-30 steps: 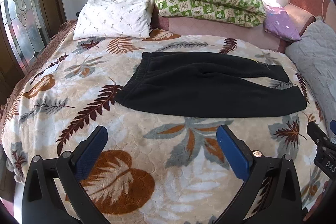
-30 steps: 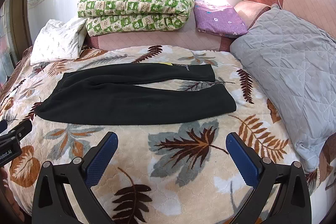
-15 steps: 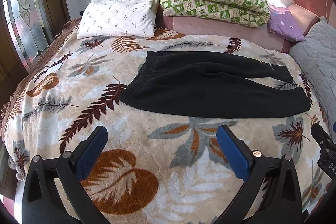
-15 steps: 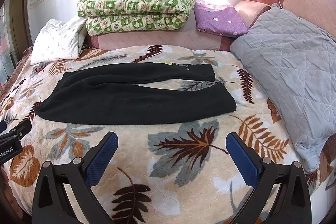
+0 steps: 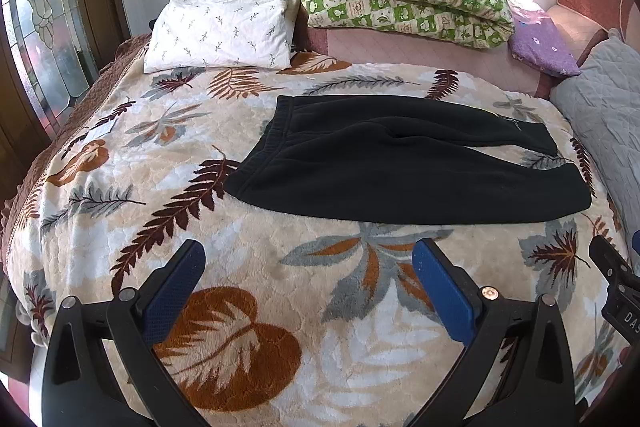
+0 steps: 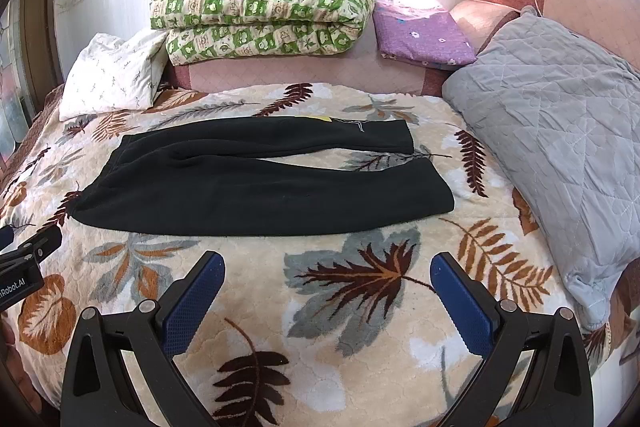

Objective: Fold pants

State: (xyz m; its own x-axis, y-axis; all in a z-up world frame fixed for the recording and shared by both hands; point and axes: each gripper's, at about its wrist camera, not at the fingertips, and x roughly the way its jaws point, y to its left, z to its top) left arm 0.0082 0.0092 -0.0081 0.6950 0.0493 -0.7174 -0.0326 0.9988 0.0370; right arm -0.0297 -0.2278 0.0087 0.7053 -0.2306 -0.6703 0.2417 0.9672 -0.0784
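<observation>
1. Left wrist view: the left gripper [image 5: 308, 267], jaws wide and empty, faces the black pants [image 5: 400, 163] lying crosswise on the bed's blanket [image 5: 280, 267], waistband nearer it.
2. The right gripper [image 6: 326, 281], equally wide, is nearer the cuffs.

Cut off at the left wrist view's right edge: right tool [image 5: 618, 287], printed lettering incomplete. Cropped at the right wrist view's left edge: left tool [image 6: 24, 263]. Partly hidden behind green quilt [image 6: 260, 15]: white pillow [image 6: 112, 75].

Matt black fleece pants [image 5: 400, 163] are lying on a plush, quilted blanket [image 5: 248, 251]; textured blue rubbery pads [image 6: 192, 307] are looking grippy.
</observation>
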